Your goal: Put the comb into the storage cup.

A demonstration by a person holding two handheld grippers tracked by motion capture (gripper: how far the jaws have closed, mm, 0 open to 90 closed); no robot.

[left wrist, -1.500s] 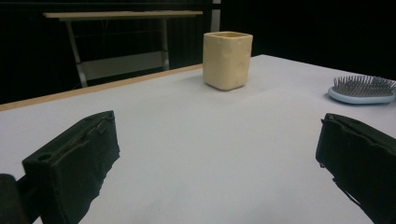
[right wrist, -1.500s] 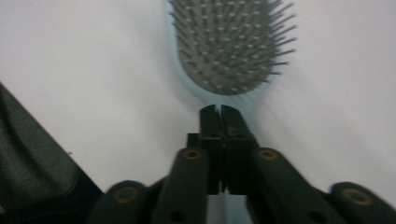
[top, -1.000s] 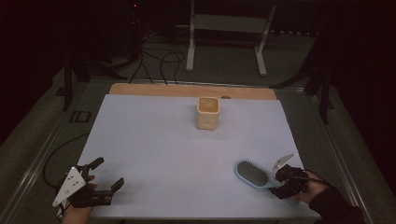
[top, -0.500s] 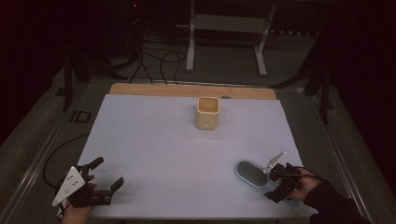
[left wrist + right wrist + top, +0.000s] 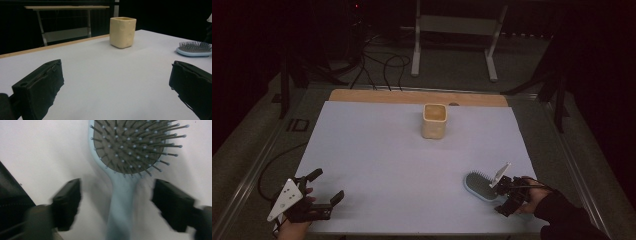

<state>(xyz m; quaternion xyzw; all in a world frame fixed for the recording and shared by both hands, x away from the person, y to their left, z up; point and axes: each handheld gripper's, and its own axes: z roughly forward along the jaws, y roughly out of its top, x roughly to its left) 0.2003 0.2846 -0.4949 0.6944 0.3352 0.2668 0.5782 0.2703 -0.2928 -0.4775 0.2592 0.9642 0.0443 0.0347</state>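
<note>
Hairbrush (image 5: 122,195) handle lies between the right gripper (image 5: 116,202)'s closing, untouching jaws — no writing readable.

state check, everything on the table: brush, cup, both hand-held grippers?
Hairbrush: flat on the white table cover, bristles up, handle between the right jaws, not gripped.
Cup: upright, mouth open, standing alone; contents cannot be told.
Right hand-held gripper: open, jaws astride the brush handle with gaps both sides; they have just been closing.
Left hand-held gripper: open, nothing between its jaws, low over the near left corner.
</note>
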